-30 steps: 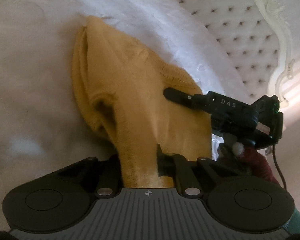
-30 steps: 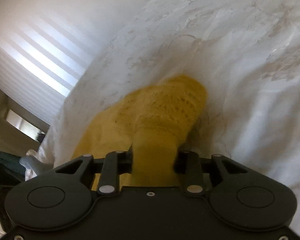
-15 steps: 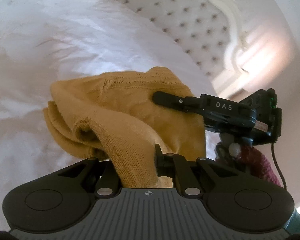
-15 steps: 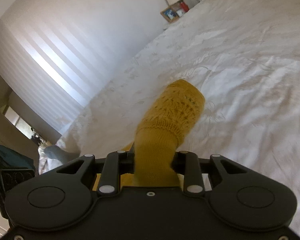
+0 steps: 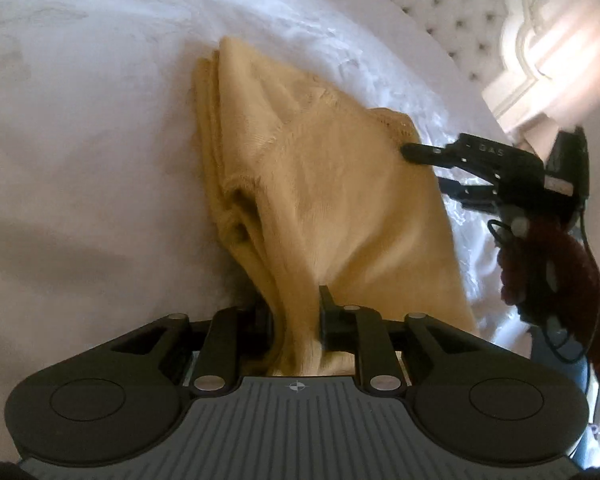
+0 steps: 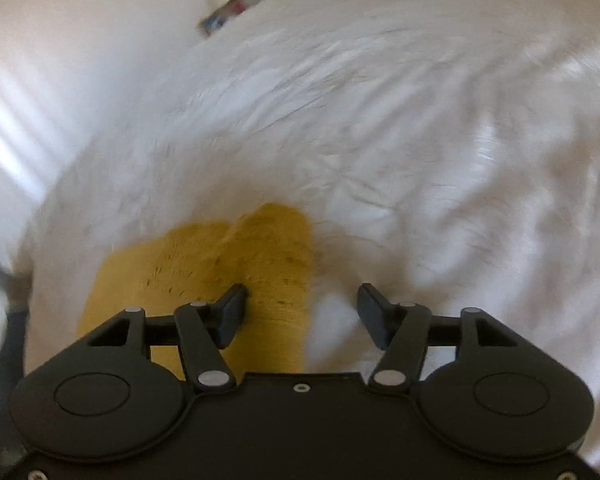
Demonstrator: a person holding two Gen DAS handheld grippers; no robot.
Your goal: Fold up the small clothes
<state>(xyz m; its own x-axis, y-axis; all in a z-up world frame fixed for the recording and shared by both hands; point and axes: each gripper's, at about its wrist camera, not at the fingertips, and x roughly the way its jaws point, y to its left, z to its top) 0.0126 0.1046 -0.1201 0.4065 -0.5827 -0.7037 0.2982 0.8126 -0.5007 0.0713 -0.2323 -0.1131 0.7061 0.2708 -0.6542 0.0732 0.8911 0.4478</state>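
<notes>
A small mustard-yellow knit garment [image 5: 320, 184] lies folded over on the white bedspread [image 5: 80, 140]. My left gripper [image 5: 296, 312] is shut on its near edge, low over the bed. My right gripper [image 6: 300, 308] is open, with the garment's far corner [image 6: 268, 256] lying loose between its jaws, close to the left one. The right gripper also shows in the left wrist view [image 5: 432, 168], its fingers apart at the garment's right edge. The right wrist view is blurred.
A white tufted headboard [image 5: 480, 12] rises at the back right. The bedspread [image 6: 420, 140] stretches wide around the garment. A small coloured object [image 6: 224, 14] sits beyond the bed's far end. A dark red sleeve [image 5: 540, 256] holds the right gripper.
Both grippers carried the garment's edge down onto the bed, laying it over. My right gripper has opened and let go of the corner. My left gripper keeps its hold.
</notes>
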